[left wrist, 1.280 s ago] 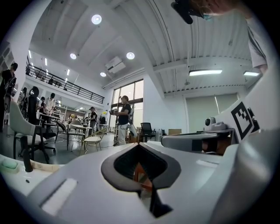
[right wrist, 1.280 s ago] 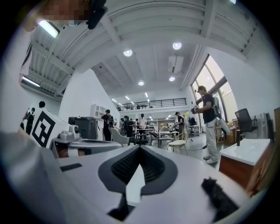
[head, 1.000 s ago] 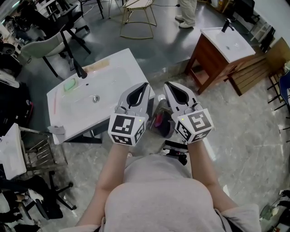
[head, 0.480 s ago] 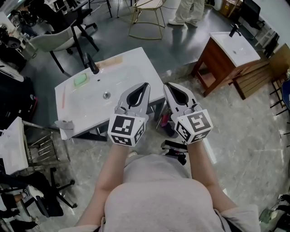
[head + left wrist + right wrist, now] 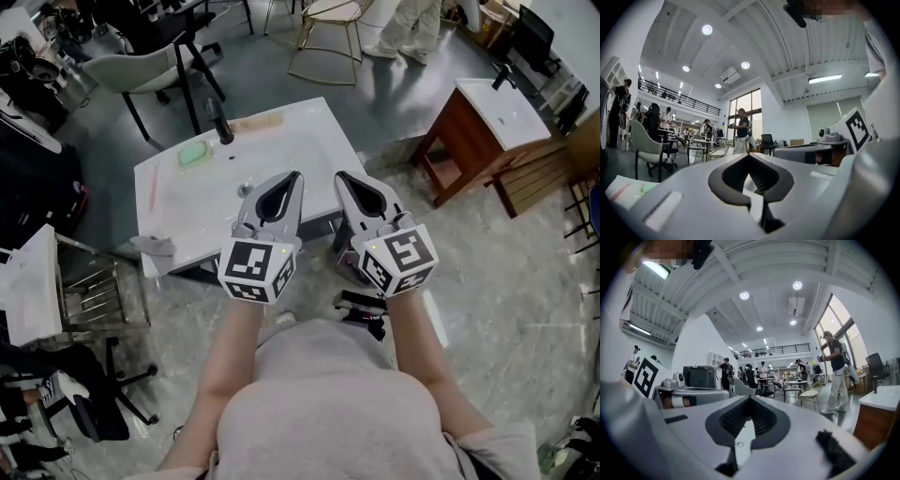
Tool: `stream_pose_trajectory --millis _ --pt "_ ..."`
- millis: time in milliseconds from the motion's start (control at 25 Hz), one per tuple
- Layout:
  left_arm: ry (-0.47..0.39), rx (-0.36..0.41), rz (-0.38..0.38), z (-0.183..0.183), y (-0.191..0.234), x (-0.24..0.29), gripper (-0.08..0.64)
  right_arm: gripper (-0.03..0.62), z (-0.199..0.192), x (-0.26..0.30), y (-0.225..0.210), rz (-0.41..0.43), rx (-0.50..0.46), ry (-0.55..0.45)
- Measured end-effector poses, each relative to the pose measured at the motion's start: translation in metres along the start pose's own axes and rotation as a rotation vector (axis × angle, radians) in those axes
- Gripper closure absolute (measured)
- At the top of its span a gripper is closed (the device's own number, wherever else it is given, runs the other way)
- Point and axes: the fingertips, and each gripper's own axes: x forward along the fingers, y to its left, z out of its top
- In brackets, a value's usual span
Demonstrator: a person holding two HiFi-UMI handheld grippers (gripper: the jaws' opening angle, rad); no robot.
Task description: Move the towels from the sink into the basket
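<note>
A white sink [image 5: 281, 155] on a dark stand lies ahead of me, with a black tap [image 5: 219, 125] at its far edge. A small green piece [image 5: 193, 155] lies on the counter at the left, and a grey cloth-like lump [image 5: 154, 246] sits on the near left corner. I cannot tell whether either is a towel. No basket shows. My left gripper [image 5: 292, 178] and right gripper [image 5: 343, 178] are held side by side, level, over the sink's near edge. Both are shut with nothing between them, as the left gripper [image 5: 749, 157] and right gripper [image 5: 750, 398] show in their own views.
A second sink on a wooden cabinet [image 5: 469, 131] stands to the right. A wire rack [image 5: 94, 300] and office chairs [image 5: 141, 66] are at the left, a gold wire chair [image 5: 328, 28] beyond. A dark and pink object [image 5: 349, 262] sits on the floor under the sink. People stand in the background.
The sink has drifted right and nearer in the head view as I walk toward it. Both grippers stay shut and side by side in front of me.
</note>
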Motion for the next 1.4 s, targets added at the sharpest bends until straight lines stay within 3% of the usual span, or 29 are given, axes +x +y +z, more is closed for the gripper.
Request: stream_pose_trajectory --millis 920,1400 --pt "-0.026 -0.018 0.191 -0.004 0.123 -0.105 0.552 0.574 -0.010 0.098 0.138 0.222 -0.034 0.027" --pt "-0.016 -0.033 0.348 -0.017 0.181 -0.163 0.552 0.574 -0.026 0.143 0.209 0.379 -0.022 0.048"
